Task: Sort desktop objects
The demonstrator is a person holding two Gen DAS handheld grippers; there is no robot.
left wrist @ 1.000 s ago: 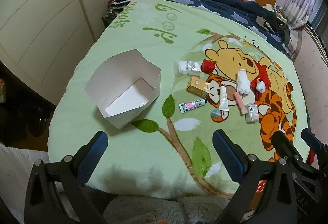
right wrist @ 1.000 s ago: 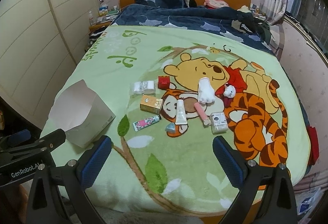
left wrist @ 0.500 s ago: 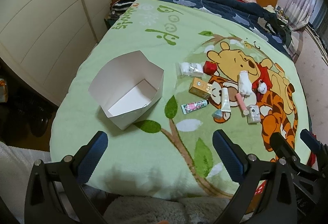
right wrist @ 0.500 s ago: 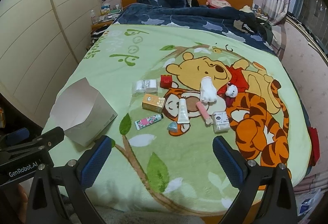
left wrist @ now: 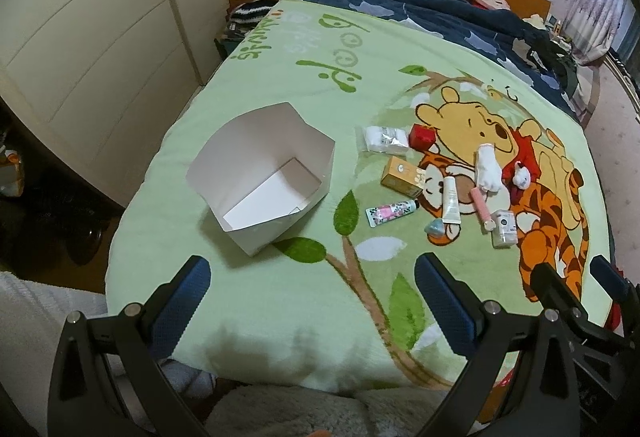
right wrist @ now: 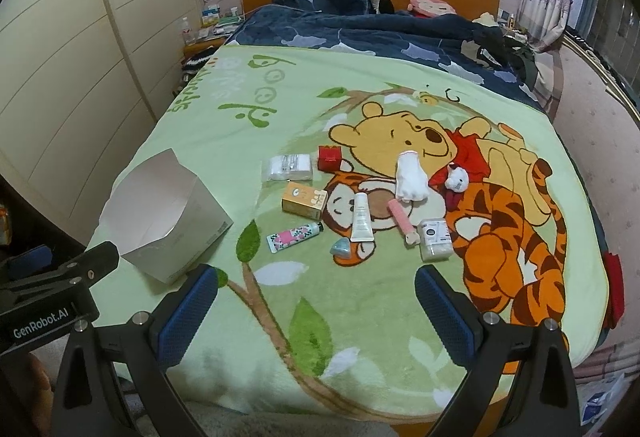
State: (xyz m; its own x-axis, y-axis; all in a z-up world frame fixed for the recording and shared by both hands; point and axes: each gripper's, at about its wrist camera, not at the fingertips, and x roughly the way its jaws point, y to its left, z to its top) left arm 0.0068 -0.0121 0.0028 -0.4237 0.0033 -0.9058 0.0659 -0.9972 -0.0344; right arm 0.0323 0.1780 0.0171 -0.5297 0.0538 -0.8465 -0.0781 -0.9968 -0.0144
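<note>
While tilted, white paper box [left wrist: 264, 177] | open-topped | holds nothing

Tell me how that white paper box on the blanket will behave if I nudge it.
The white paper box looks thin-walled and empty, so probably light: it would likely slide or tip. Its walls may buckle if squeezed. The soft blanket gives little steady footing.
</note>
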